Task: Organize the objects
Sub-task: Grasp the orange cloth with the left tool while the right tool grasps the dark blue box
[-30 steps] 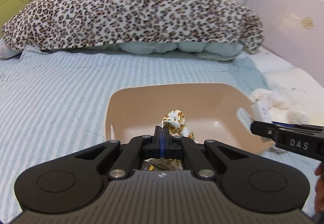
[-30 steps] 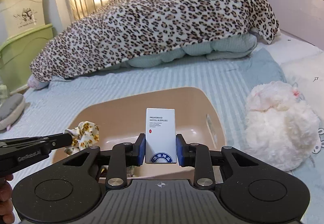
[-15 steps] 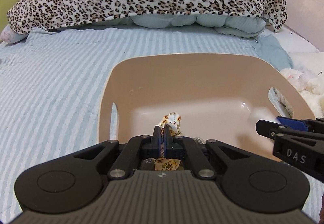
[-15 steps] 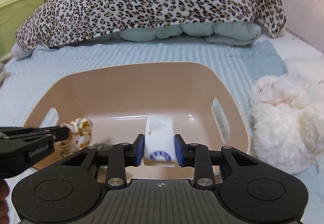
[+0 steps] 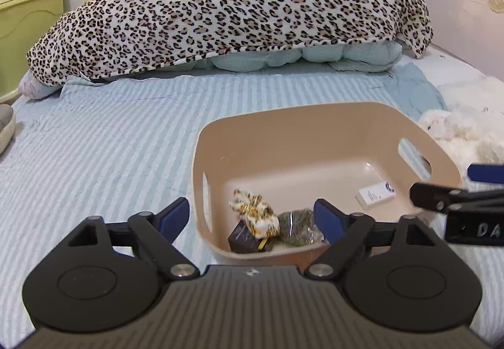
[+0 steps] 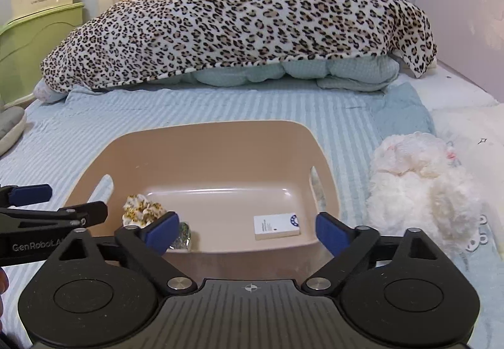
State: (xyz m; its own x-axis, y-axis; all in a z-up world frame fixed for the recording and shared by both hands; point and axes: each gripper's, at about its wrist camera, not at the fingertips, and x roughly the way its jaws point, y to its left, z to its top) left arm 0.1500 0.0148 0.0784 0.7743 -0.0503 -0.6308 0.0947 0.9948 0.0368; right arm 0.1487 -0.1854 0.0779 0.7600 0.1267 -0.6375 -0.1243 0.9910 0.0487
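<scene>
Basin (image 6: 201, 141): on the bed (image 6: 220, 103), near its front edge.
Inside, left end: scrunchie (image 6: 141, 210), with a foil packet (image 5: 299, 226) and small box (image 5: 249, 238) just in front.
Inside, right end: hotel-supplies box (image 6: 276, 226), lying flat.
Right of basin: plush toy (image 6: 422, 185).
Behind: blanket (image 6: 239, 21) over bedding, at the bed's far edge.
</scene>
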